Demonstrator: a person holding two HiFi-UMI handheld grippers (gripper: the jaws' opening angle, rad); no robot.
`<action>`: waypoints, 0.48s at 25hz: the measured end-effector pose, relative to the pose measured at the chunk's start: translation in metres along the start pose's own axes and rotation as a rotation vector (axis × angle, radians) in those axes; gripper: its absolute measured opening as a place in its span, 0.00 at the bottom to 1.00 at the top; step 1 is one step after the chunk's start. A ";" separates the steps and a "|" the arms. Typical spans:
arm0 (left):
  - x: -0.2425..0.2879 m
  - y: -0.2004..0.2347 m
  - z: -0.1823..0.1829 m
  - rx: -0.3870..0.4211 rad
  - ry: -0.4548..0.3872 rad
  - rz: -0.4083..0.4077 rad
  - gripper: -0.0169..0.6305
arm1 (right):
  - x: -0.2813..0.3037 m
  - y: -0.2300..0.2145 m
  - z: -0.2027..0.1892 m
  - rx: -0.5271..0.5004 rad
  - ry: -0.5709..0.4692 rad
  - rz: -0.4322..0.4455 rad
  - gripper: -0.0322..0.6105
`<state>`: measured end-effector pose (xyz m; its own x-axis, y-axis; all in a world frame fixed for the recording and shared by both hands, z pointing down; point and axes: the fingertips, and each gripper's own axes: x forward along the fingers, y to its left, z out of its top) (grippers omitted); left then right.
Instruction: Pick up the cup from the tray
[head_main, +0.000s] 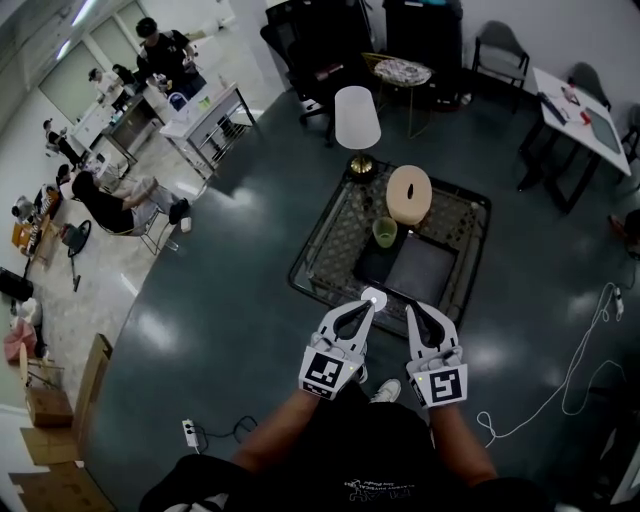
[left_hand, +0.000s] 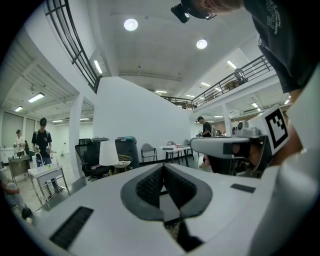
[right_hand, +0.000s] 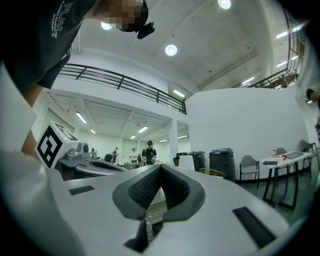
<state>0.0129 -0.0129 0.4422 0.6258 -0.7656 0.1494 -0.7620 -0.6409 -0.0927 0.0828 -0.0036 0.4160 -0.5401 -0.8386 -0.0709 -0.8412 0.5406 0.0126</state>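
The low table is the biggest thing in front of you, a dark-framed rectangle with a patterned top, and the dark tray lies on its near right part. Taking the tray as your mark: the lamp with the white shade stands beyond its far left corner, at the table's far edge. The beige ring-shaped ornament stands upright just past the tray's far side, to the right of the lamp.

Your left gripper hangs over the tray's near left corner, jaws clenched tip to tip with nothing between them. Your right gripper sits just beside it over the tray's near edge, also closed tight and empty. Each gripper view shows the ribbed pads meeting at the tips, left and right.

The green cup stands upright at the tray's far left corner, just below the ring and well apart from both grippers.
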 end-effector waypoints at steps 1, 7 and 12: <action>0.004 0.001 0.000 -0.002 0.000 -0.007 0.04 | 0.003 -0.003 -0.002 -0.002 -0.001 -0.001 0.06; 0.031 0.019 -0.006 -0.012 0.002 -0.025 0.04 | 0.026 -0.023 -0.002 -0.002 -0.026 -0.042 0.06; 0.051 0.045 -0.014 -0.020 0.017 -0.026 0.04 | 0.050 -0.034 -0.012 -0.016 0.004 -0.054 0.06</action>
<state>0.0081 -0.0796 0.4597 0.6427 -0.7474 0.1680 -0.7488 -0.6593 -0.0685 0.0843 -0.0646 0.4238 -0.4937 -0.8670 -0.0677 -0.8695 0.4932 0.0251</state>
